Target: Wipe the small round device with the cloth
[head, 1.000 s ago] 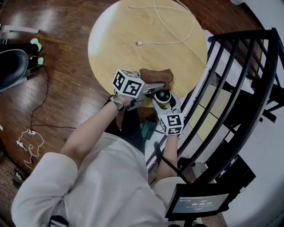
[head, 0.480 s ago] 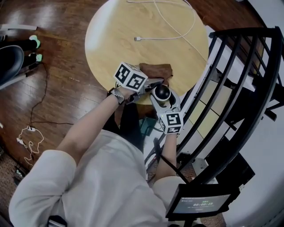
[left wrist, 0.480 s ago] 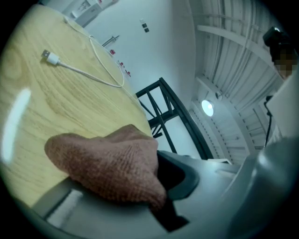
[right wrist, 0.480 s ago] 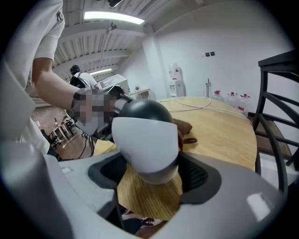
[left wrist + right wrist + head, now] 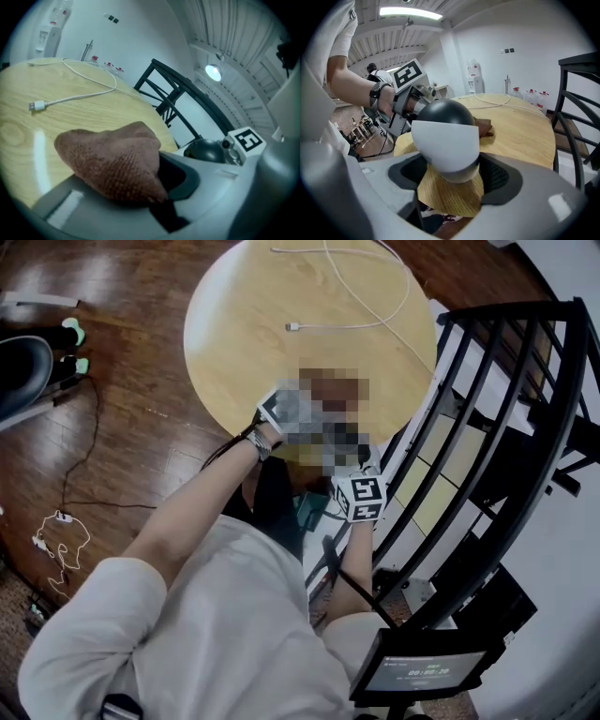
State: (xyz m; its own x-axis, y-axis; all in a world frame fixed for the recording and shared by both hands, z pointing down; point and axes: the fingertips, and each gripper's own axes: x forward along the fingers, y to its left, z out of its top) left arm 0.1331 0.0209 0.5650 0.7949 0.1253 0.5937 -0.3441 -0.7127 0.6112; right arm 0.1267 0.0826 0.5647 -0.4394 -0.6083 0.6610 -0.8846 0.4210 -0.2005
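Observation:
My left gripper (image 5: 154, 187) is shut on a bunched brown cloth (image 5: 112, 164) above the near edge of the round wooden table (image 5: 56, 122). The small round device (image 5: 445, 136), a white body with a black dome, sits clamped between the jaws of my right gripper (image 5: 450, 168) just off the table's edge. In the left gripper view the device's dark dome (image 5: 206, 151) shows to the right of the cloth, a short gap away. In the head view a mosaic patch hides the cloth, device and left gripper; only the right gripper's marker cube (image 5: 361, 496) shows.
A white USB cable (image 5: 370, 306) loops across the far half of the table (image 5: 244, 324). A black slatted chair (image 5: 506, 418) stands close on the right. A small screen (image 5: 417, 671) sits at the lower right; cables lie on the wood floor (image 5: 66, 531) at the left.
The left gripper with the cloth has drifted slightly right, nearer the device. The right gripper has barely moved.

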